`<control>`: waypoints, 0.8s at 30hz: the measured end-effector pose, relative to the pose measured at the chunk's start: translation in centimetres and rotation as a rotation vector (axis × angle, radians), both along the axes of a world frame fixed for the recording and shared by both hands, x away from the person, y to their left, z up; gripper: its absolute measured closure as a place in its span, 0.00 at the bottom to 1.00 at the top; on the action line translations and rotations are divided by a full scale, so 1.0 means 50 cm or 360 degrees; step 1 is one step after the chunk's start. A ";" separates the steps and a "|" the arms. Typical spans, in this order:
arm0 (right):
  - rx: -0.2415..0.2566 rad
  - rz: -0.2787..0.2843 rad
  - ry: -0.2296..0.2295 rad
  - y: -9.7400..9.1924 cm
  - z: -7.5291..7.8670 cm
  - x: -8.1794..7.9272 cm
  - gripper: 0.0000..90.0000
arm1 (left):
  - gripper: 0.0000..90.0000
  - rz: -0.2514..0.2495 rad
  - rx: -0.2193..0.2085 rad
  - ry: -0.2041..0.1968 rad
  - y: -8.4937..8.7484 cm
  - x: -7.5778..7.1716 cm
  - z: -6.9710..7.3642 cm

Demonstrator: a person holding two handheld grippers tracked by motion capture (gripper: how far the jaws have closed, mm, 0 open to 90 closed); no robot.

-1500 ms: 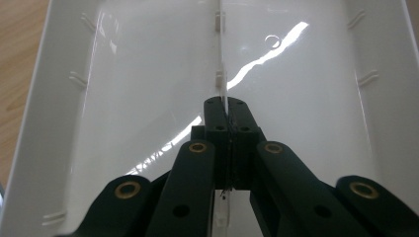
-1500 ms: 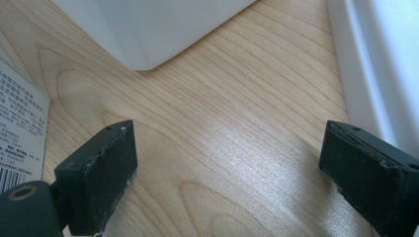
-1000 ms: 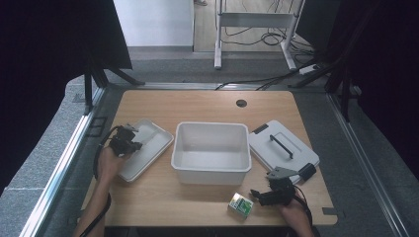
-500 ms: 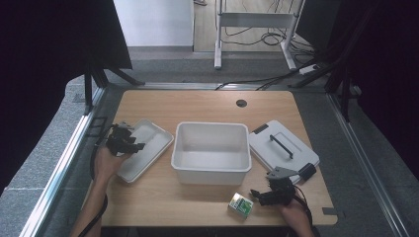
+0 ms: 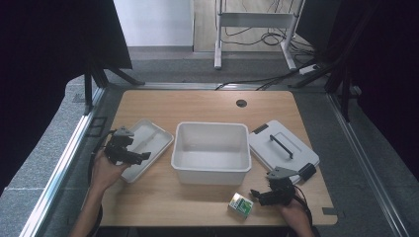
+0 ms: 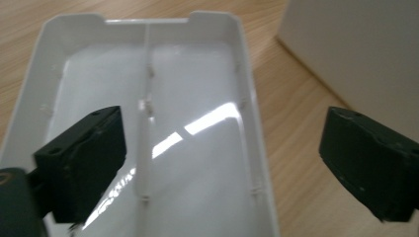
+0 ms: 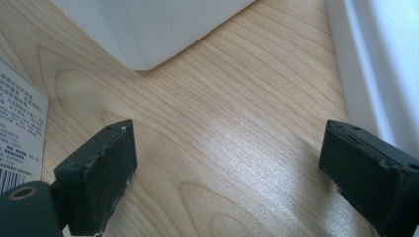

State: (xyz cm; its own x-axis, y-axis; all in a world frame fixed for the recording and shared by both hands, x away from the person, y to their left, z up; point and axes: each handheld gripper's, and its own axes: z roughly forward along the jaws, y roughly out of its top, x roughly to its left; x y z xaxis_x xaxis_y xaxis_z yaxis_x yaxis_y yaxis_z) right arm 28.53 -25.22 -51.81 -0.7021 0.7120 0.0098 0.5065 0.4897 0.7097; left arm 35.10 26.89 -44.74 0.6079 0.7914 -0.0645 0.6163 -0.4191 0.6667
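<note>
A shallow white tray [image 5: 148, 140] with a low rib down its middle lies at the table's left. My left gripper [image 5: 142, 157] hovers over its near end. In the left gripper view the left gripper [image 6: 222, 163] has just been opening its jaws, which stand wide with only the tray's floor [image 6: 197, 98] below them. My right gripper [image 5: 257, 194] rests open near the front edge, just right of a small green and white box [image 5: 240, 204]. Bare wood lies between the jaws of the right gripper [image 7: 227, 182], and the box's printed side [image 7: 20, 133] is at the left.
A deep white bin [image 5: 211, 150] stands mid-table; its wall [image 6: 356, 44] and its corner [image 7: 148, 24] are close to both grippers. A white lid with a black handle [image 5: 282, 146] lies at the right, its edge [image 7: 380, 59] beside the right gripper. A cable hole [image 5: 241, 103] sits at the back.
The left gripper has drawn back a little toward the near side over the tray, and its jaws have spread apart. The right gripper and the box have kept still.
</note>
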 end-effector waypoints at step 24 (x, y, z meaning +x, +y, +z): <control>0.0000 -0.0001 -0.0001 0.000 0.000 0.000 0.08 | 0.00 -0.0346 0.0006 -0.0176 -0.135 -0.134 -0.044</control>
